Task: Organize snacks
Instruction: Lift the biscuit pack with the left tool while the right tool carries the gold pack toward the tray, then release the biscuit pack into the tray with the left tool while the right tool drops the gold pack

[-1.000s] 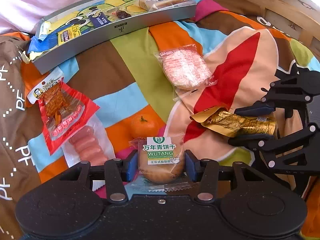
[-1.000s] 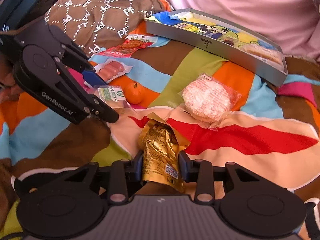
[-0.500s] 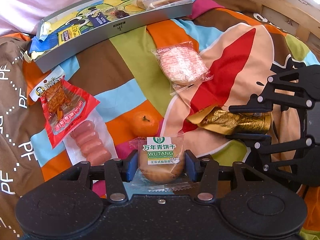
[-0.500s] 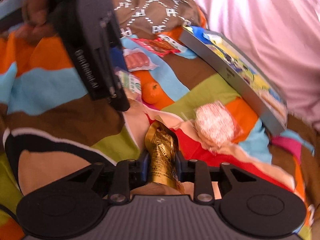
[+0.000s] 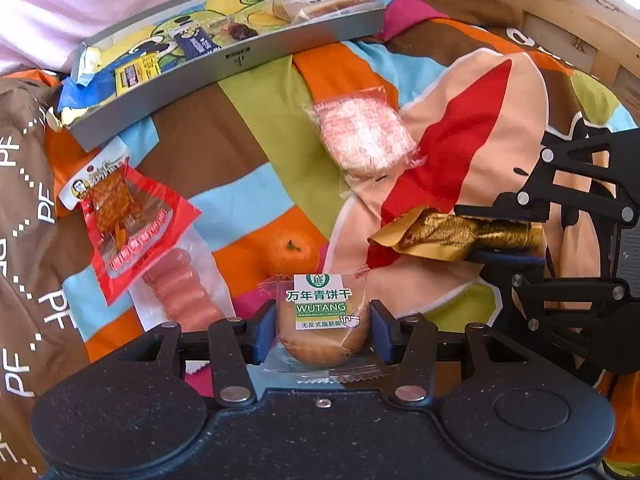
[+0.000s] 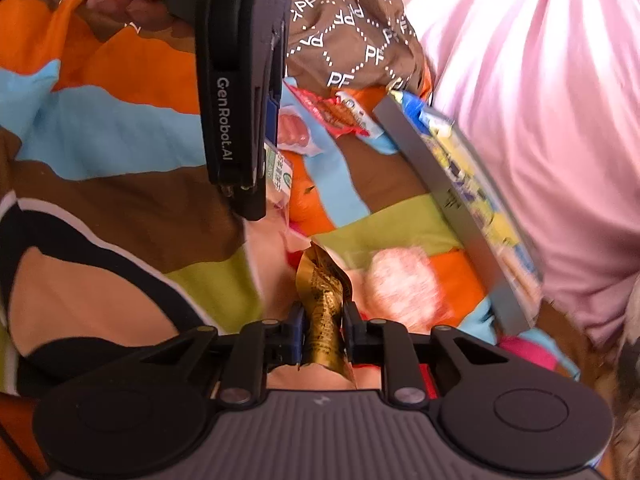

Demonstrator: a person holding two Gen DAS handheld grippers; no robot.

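Left claw (image 5: pixel 323 330) is clamped on a wrapped round biscuit (image 5: pixel 324 320) low at 6 o'clock; right claw (image 6: pixel 322 330) pinches a gold foil packet (image 6: pixel 325 312) narrowly. Touching the biscuit's far edge sits a mandarin (image 5: pixel 289 253); a sausage pack (image 5: pixel 180 292) and red snack pouch (image 5: pixel 120 224) lie toward 9 o'clock. Bare striped blanket (image 5: pixel 200 152) leaves open room up to the grey tray (image 5: pixel 224 66) at 12 o'clock, with a pink wrapped cake (image 5: pixel 362 136) near 1 o'clock.

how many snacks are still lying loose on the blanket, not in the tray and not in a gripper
4: red spicy packet near the tray's left end, sausages below it, orange mid-blanket, pink-wrapped cake above. More may be hidden.
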